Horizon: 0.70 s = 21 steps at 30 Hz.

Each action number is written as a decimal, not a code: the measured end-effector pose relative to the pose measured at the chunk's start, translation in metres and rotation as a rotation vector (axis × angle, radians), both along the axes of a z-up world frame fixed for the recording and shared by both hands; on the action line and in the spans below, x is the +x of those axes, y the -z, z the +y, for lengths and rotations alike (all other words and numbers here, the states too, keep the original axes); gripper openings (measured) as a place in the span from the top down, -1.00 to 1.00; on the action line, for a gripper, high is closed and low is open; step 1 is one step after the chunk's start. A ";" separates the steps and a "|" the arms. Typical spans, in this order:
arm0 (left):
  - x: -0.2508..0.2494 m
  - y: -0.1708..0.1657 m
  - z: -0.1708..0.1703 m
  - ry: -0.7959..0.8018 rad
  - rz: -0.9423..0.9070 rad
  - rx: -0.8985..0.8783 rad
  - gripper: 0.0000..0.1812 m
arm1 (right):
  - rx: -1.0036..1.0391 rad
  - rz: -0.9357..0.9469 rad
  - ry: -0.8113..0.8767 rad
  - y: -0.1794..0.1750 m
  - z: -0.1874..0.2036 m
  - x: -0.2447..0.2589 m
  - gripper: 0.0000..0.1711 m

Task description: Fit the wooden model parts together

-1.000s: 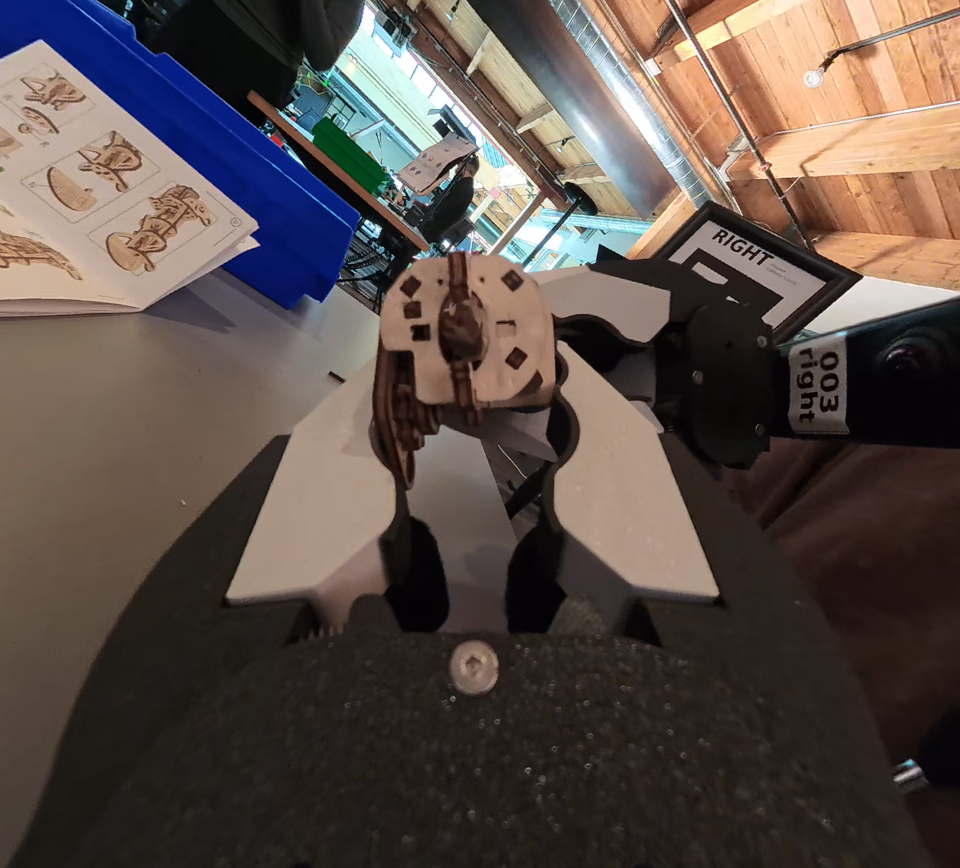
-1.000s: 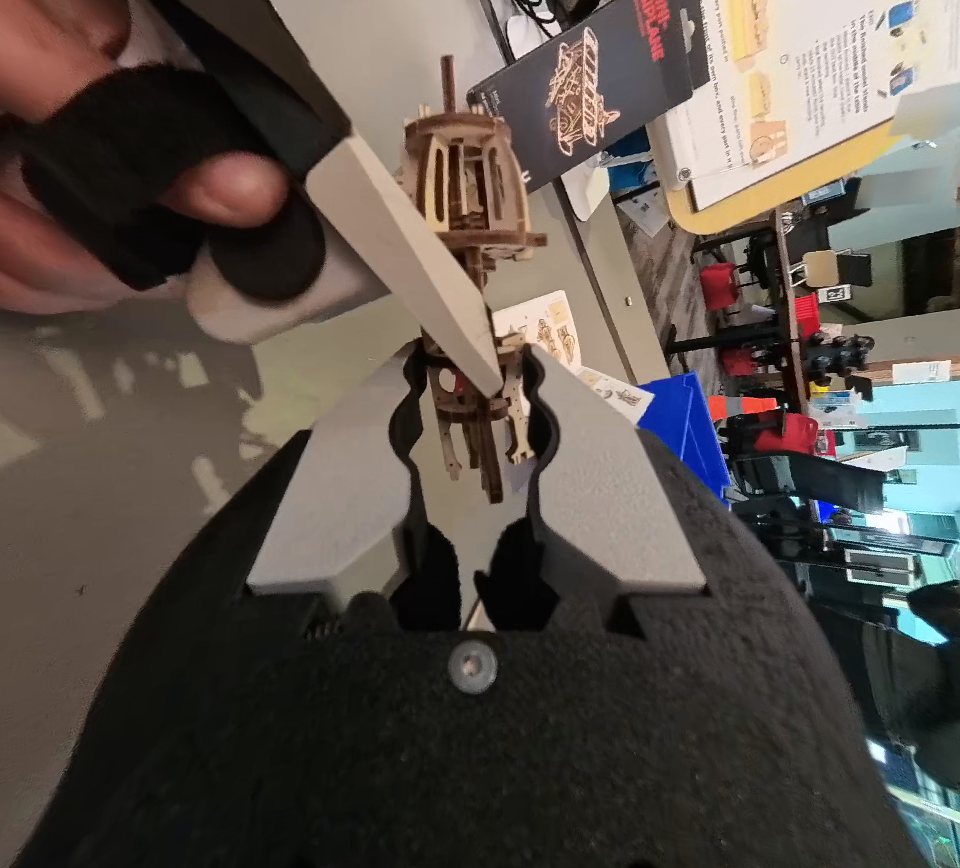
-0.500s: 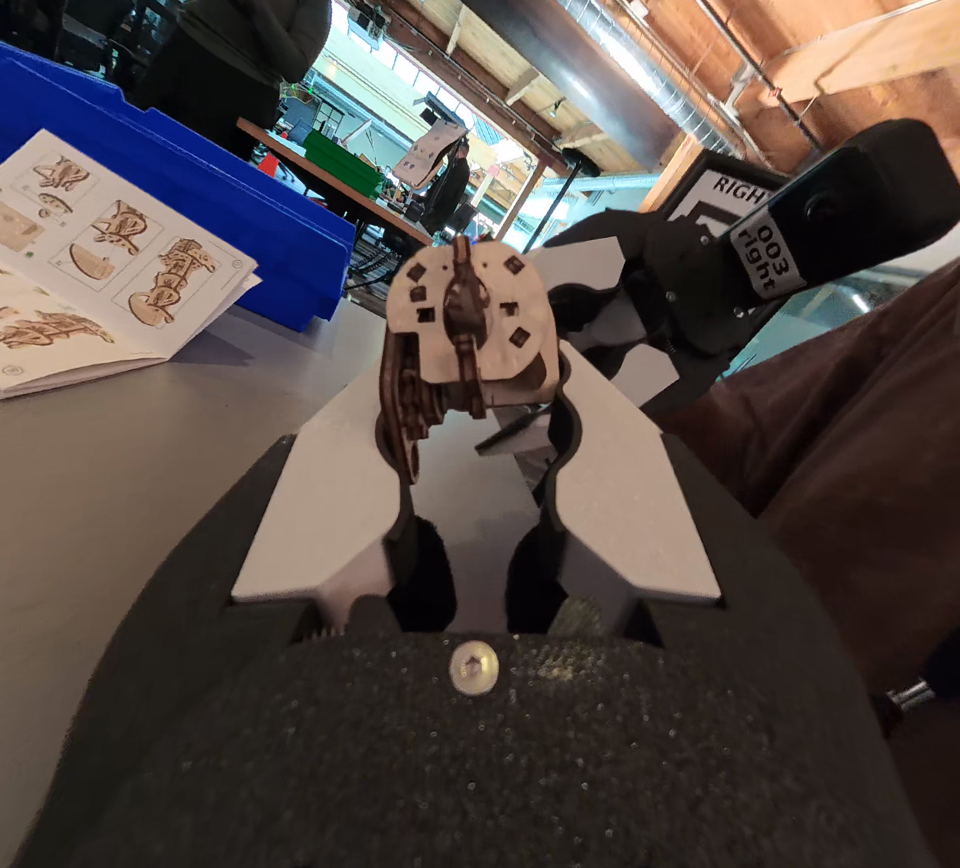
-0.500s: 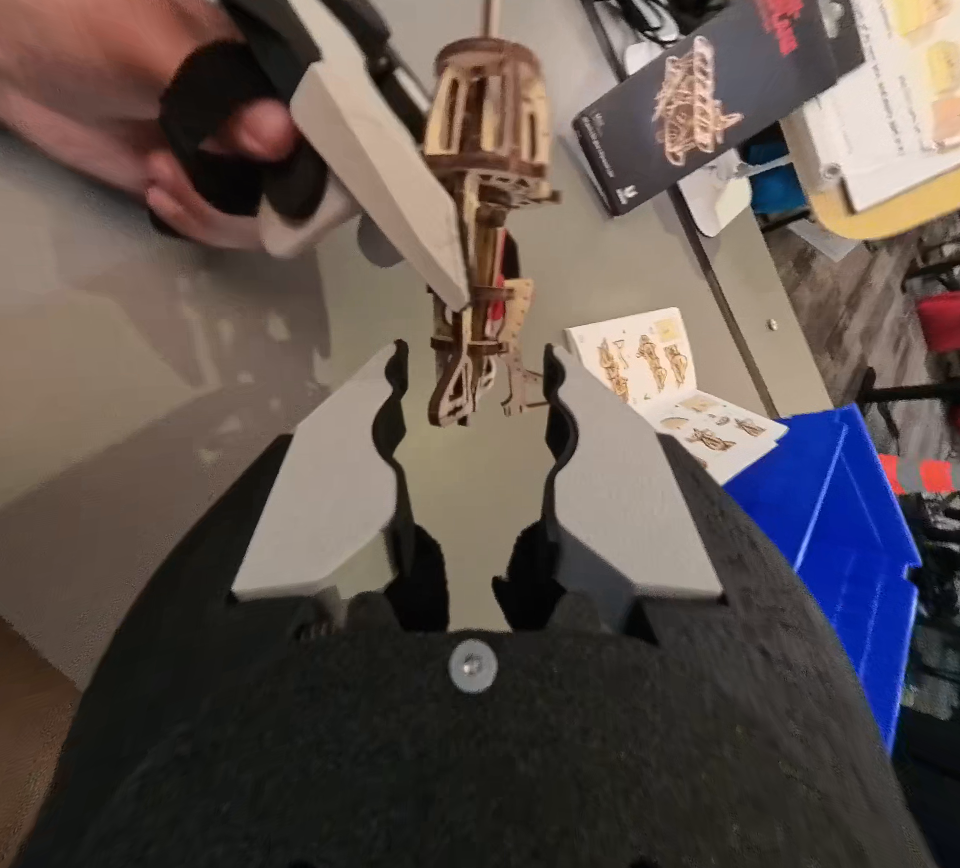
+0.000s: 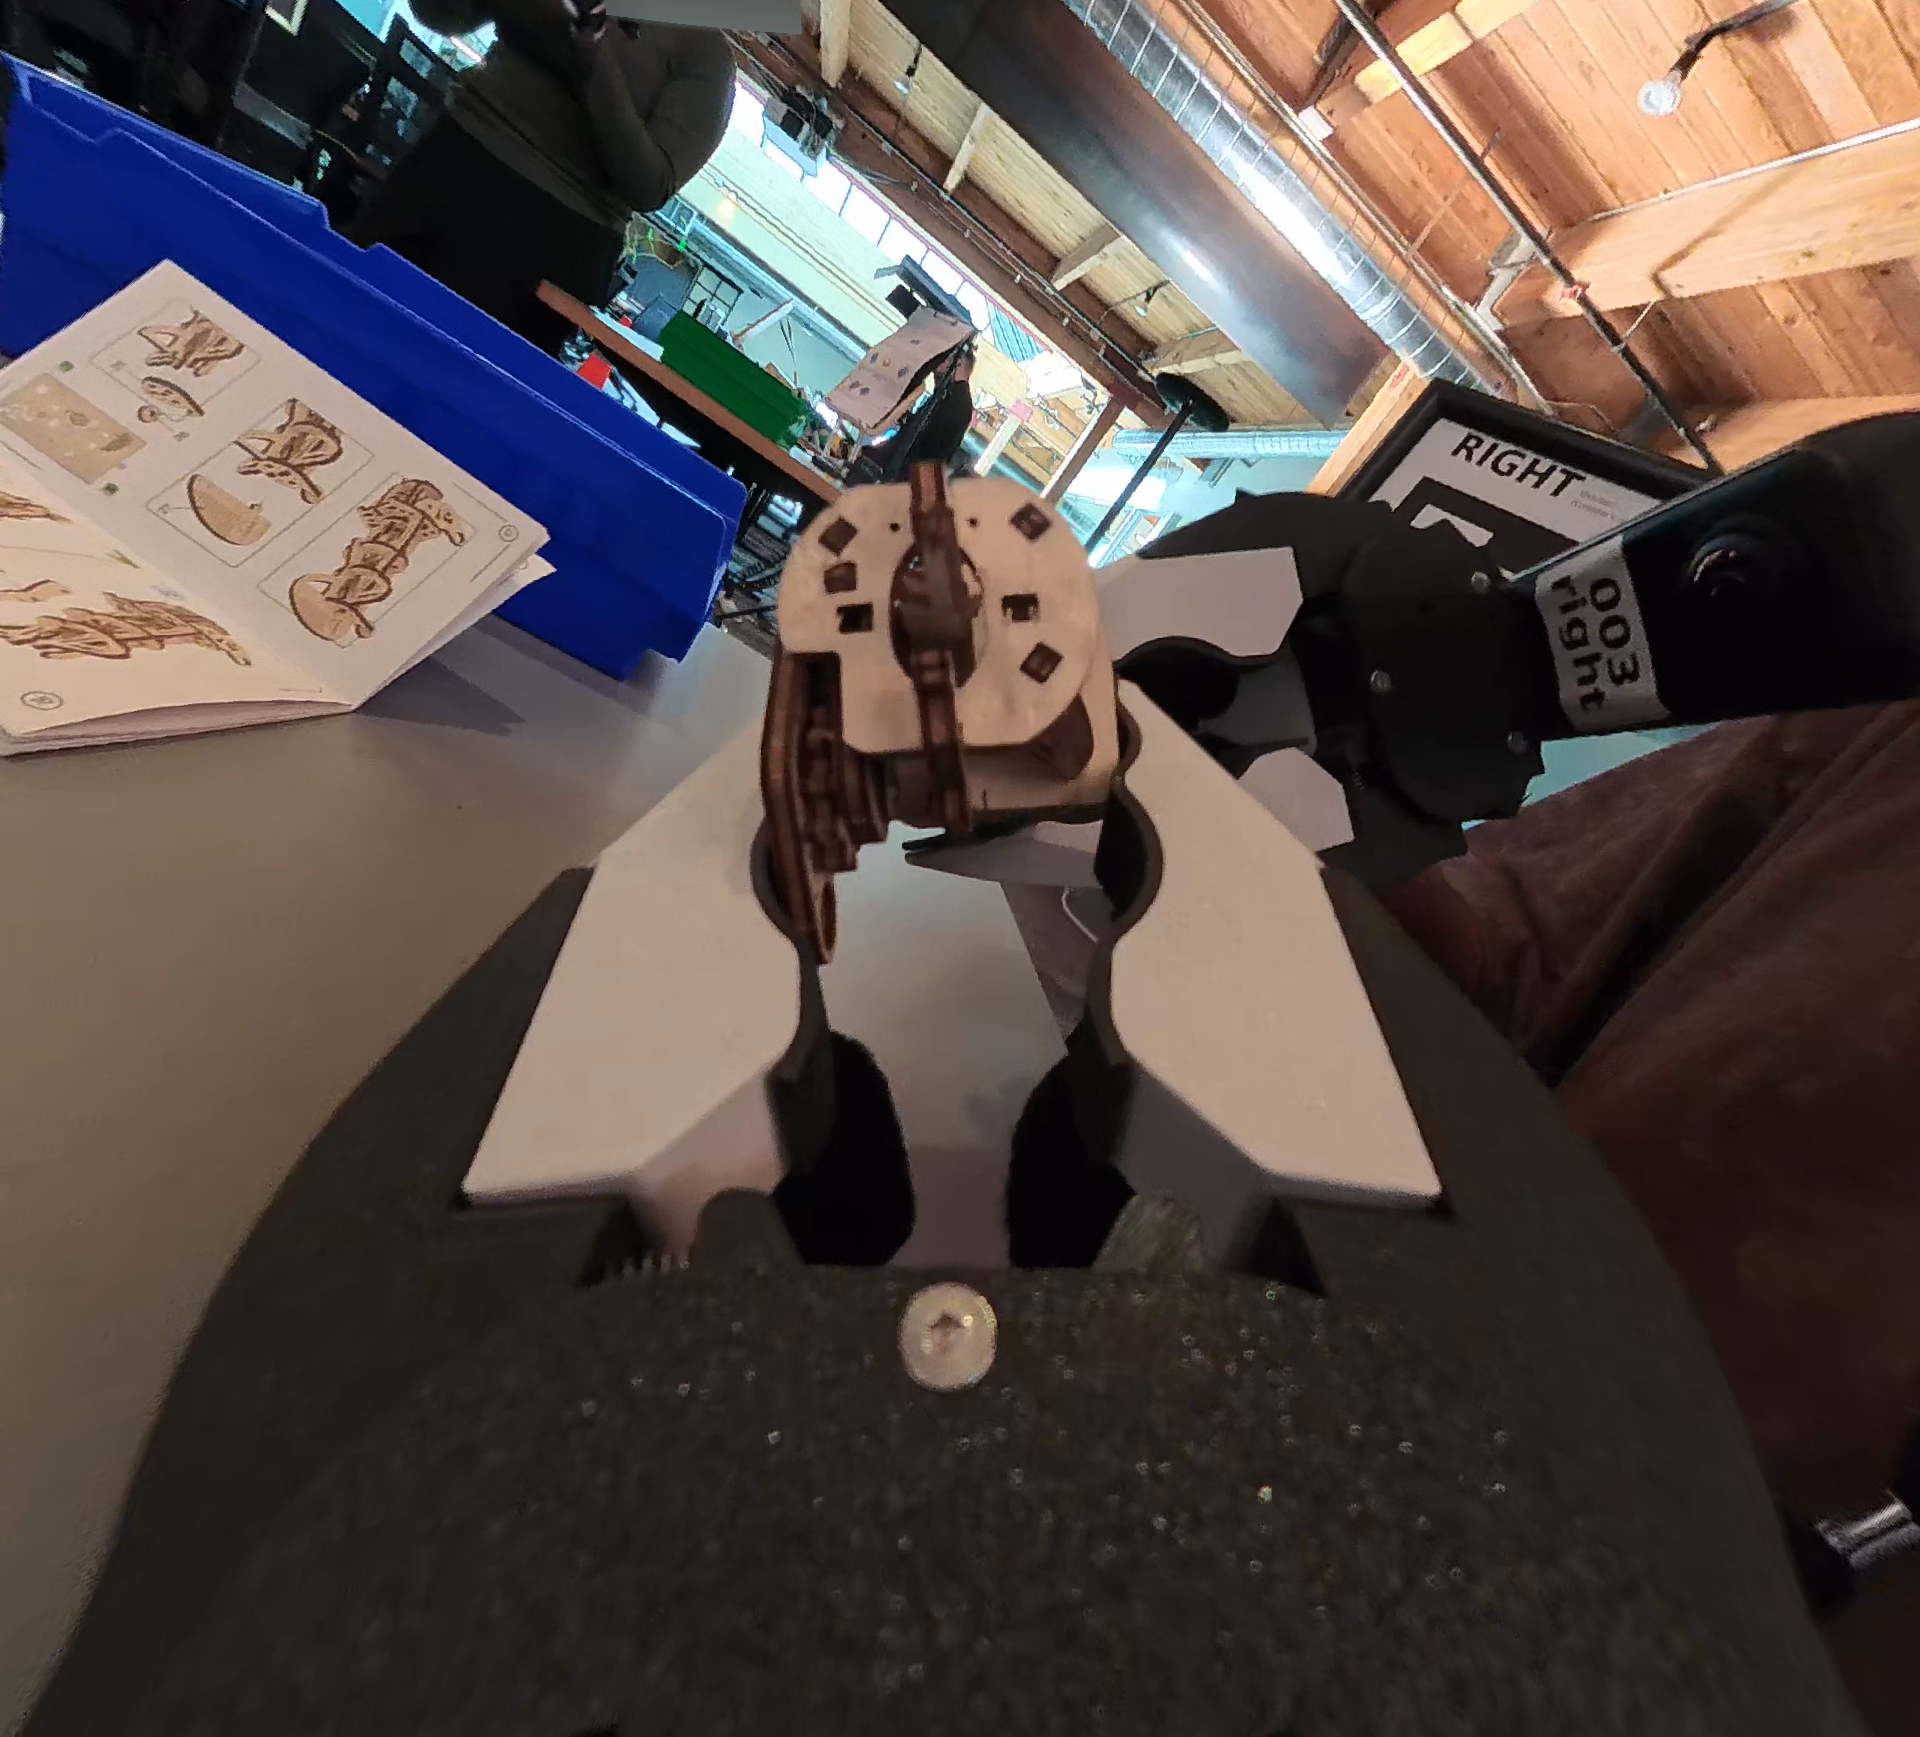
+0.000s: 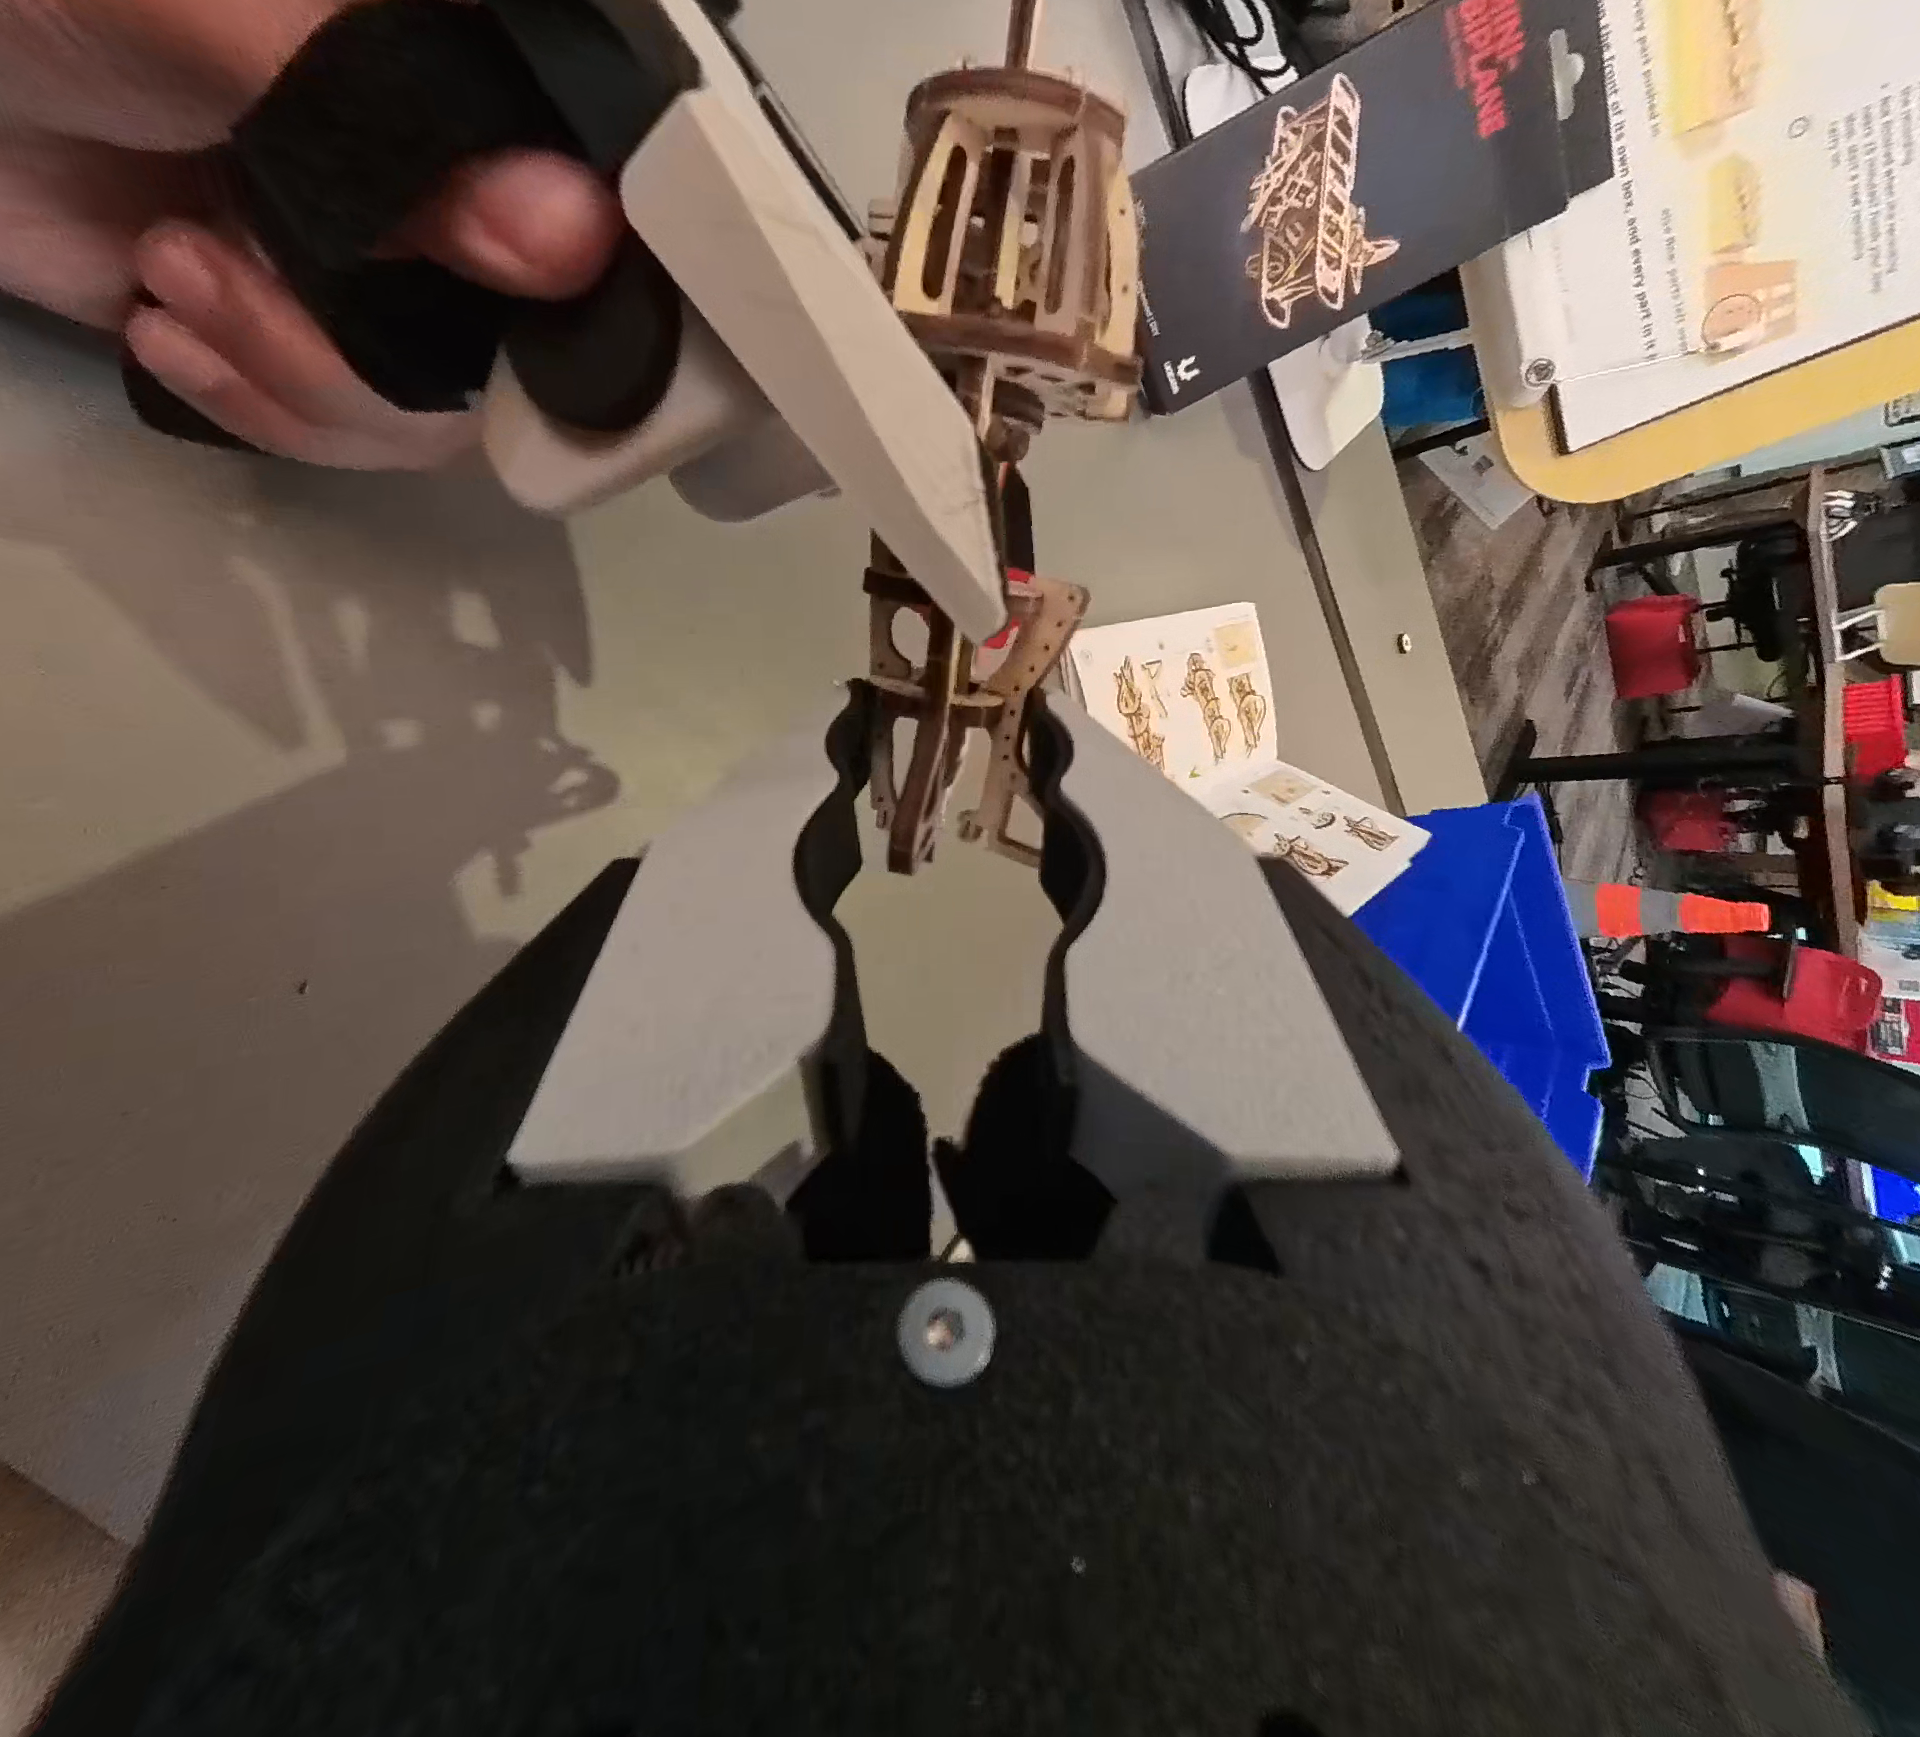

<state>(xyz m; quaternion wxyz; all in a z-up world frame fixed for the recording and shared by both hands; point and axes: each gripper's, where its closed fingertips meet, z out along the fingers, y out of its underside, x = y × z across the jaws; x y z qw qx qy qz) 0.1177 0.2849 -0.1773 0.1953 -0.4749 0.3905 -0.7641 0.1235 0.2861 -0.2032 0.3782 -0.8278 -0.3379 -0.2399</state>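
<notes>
A wooden model (image 5: 940, 648) of laser-cut parts, with a round plate with square holes facing the camera, is held above the grey table (image 5: 208, 908). My left gripper (image 5: 940, 783) is shut on it. In the right wrist view the model (image 6: 997, 253) stands on end, barrel-shaped cage at the far end. My right gripper (image 6: 945, 731) has its jaws closed in on the model's near tail end. A finger (image 6: 831, 357) of the left gripper crosses from the upper left and clamps the model's middle. The right gripper's fingers (image 5: 1205, 596) show behind the model in the left wrist view.
An open instruction booklet (image 5: 239, 524) lies on the table next to a blue bin (image 5: 416, 399); both show in the right wrist view, the booklet (image 6: 1247, 752) and the bin (image 6: 1486, 939). A black package card (image 6: 1351, 170) lies further off. A person (image 5: 561, 129) stands beyond the table. Both grippers' tips are close together, under 4 cm apart.
Half a second ago the right gripper was wide open and back from the model. Now it has moved in and its jaws have narrowed around the tail end. The left gripper kept its hold.
</notes>
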 end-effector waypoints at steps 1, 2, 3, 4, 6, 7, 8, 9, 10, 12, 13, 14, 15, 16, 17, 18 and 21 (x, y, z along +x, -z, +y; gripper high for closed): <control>0.000 0.000 0.000 0.001 -0.002 -0.016 0.45 | 0.001 -0.006 0.002 0.000 0.000 0.000 0.66; 0.000 -0.001 0.001 0.002 -0.005 -0.031 0.45 | 0.001 -0.020 0.004 0.001 0.001 0.000 0.65; 0.000 -0.001 0.000 0.004 -0.006 -0.037 0.45 | 0.001 -0.039 0.008 0.002 0.001 0.001 0.64; 0.000 -0.001 0.001 -0.002 -0.004 -0.035 0.45 | 0.002 -0.054 0.013 0.002 0.002 0.001 0.63; 0.000 -0.002 0.002 -0.006 -0.008 -0.038 0.45 | 0.001 -0.045 0.011 0.003 0.003 0.000 0.62; -0.001 -0.002 0.003 -0.011 -0.009 -0.036 0.45 | -0.001 -0.031 0.011 0.002 0.003 -0.001 0.61; -0.001 -0.002 0.003 -0.015 -0.009 -0.029 0.45 | -0.002 -0.024 0.014 0.001 0.003 -0.002 0.60; 0.000 -0.003 0.003 -0.021 -0.009 -0.029 0.45 | -0.002 -0.025 0.017 0.000 0.003 -0.002 0.61; 0.000 -0.003 0.003 -0.027 -0.010 -0.035 0.45 | -0.001 -0.033 0.026 0.000 0.004 -0.001 0.62; 0.001 -0.001 0.002 -0.032 -0.002 -0.049 0.45 | 0.008 -0.057 0.049 0.000 0.005 0.002 0.63; 0.002 0.000 0.002 -0.032 0.002 -0.052 0.45 | 0.012 -0.063 0.054 0.000 0.005 0.003 0.64; 0.002 0.000 0.002 -0.036 0.004 -0.049 0.45 | 0.015 -0.064 0.058 0.001 0.005 0.004 0.65; 0.002 0.000 0.003 -0.042 0.002 -0.048 0.45 | 0.020 -0.061 0.063 0.000 0.006 0.004 0.66; 0.002 0.000 0.003 -0.046 0.003 -0.049 0.45 | 0.020 -0.059 0.069 0.000 0.006 0.004 0.67; 0.002 0.000 0.003 -0.048 0.006 -0.053 0.45 | 0.018 -0.060 0.076 0.001 0.006 0.004 0.67; 0.002 0.000 0.004 -0.051 0.006 -0.058 0.45 | 0.017 -0.061 0.080 0.001 0.006 0.005 0.68; 0.003 0.001 0.004 -0.056 0.010 -0.059 0.45 | 0.013 -0.056 0.085 0.002 0.006 0.006 0.68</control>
